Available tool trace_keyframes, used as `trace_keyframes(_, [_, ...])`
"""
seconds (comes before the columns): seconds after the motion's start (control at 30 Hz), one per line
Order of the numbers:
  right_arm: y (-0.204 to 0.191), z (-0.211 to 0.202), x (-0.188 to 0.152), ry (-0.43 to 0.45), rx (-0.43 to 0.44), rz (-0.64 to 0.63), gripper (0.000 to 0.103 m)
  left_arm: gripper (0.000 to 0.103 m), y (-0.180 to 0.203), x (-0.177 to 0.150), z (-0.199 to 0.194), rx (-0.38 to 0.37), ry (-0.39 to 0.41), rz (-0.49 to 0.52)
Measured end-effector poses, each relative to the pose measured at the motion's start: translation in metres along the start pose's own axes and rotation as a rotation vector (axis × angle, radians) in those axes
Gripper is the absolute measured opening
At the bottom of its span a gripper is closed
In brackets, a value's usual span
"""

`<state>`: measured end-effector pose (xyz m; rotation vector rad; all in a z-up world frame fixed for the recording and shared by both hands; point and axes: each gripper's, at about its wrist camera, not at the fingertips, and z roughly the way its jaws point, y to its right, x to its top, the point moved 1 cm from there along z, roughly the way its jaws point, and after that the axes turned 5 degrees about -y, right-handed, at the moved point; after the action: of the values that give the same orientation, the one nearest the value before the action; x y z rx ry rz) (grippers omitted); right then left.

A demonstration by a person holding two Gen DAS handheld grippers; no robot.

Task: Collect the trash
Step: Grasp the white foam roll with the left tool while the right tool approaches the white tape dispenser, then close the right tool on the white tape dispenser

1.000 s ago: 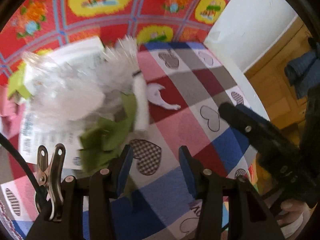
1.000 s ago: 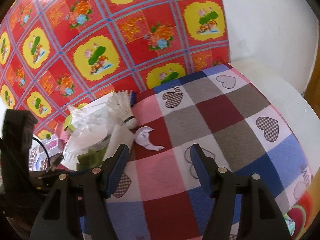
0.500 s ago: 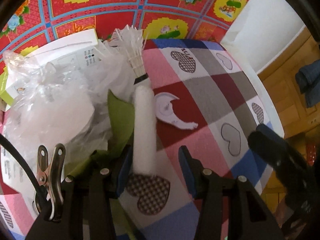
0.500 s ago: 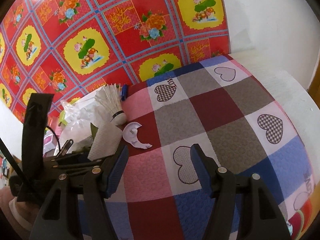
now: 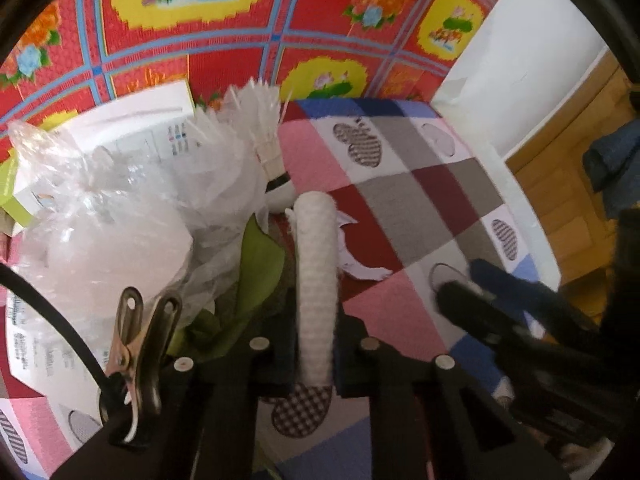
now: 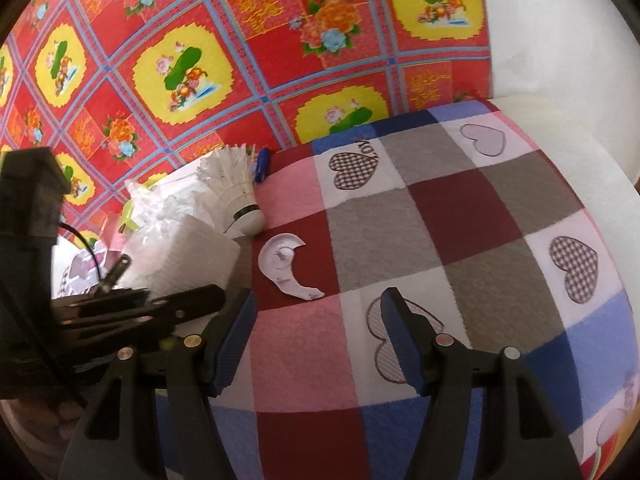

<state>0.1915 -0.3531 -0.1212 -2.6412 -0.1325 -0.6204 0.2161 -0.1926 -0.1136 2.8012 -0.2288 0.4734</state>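
Clamping white tissue (image 5: 316,280), left jaws hide its lower end; right jaws open w/ nothing between.

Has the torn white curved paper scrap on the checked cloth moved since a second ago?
No. In the right wrist view the torn white curved paper scrap still lies on the same dark red square of the checked cloth, just below the white feather shuttlecock.

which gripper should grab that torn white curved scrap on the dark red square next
Right. The right gripper is open and empty, with the torn white scrap lying just ahead of its fingers. The left gripper is already shut on the folded white tissue, so it has no free jaws.
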Motion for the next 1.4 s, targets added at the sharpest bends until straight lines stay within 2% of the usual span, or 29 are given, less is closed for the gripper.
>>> trace_keyframes(0.13, [-0.01,0.009,0.003,-0.012,0.019,-0.037,0.065,0.013,-0.003,-0.004,-0.025,-0.014,0.039,-0.012])
trace_keyframes(0.37, [-0.033,0.031,0.01,-0.04,0.031,-0.127,0.065,0.013,-0.024,-0.009,-0.056,0.015,0.096,-0.08])
trace_keyframes(0.63, [-0.053,0.057,0.018,-0.051,-0.025,-0.23,0.065,0.013,-0.048,-0.02,-0.066,0.046,0.115,-0.161])
trace_keyframes(0.73, [-0.055,0.065,0.019,-0.06,-0.051,-0.242,0.061,0.013,-0.053,-0.023,-0.066,0.05,0.115,-0.176])
trace_keyframes(0.87, [-0.055,0.073,0.018,-0.06,-0.083,-0.251,0.051,0.013,-0.06,-0.027,-0.069,0.048,0.113,-0.191])
trace_keyframes(1.03, [-0.055,0.077,0.019,-0.046,-0.126,-0.258,0.032,0.013,-0.064,-0.03,-0.072,0.047,0.116,-0.193])
trace_keyframes(1.23, [-0.056,0.076,0.018,-0.05,-0.134,-0.247,0.03,0.013,-0.067,-0.034,-0.074,0.04,0.115,-0.186])
trace_keyframes(1.4, [-0.062,0.058,0.013,-0.029,-0.116,-0.24,0.03,0.013,-0.068,-0.038,-0.078,0.033,0.12,-0.179])
